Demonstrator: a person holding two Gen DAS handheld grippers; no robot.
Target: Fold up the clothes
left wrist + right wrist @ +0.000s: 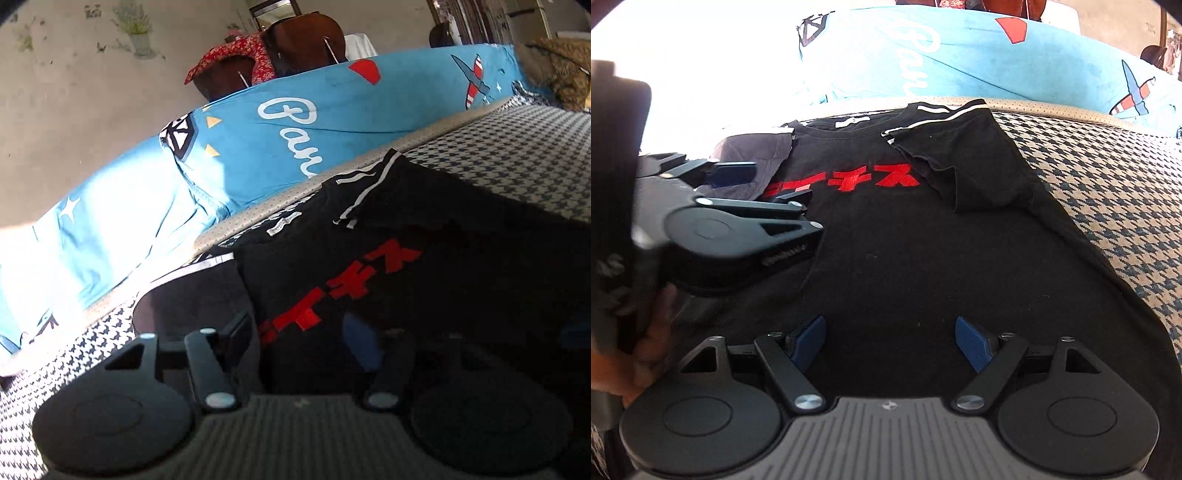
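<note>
The right gripper (890,341) is held with its blue pads (973,343) spread wide apart above the lower body of the black T-shirt (923,258); the left gripper (759,184), at 9 o'clock, is likewise seen spread, one pad over the left sleeve (753,155). The shirt is laid face up on the houndstooth bed cover (1108,192), collar at 12 o'clock, with the right sleeve (960,162) already turned inward. The left sleeve fold is judged to be in hand; a closing pinch on the sleeve edge is called for next.

Black T-shirt (923,258), red lettering, sleeves folded inward
</note>
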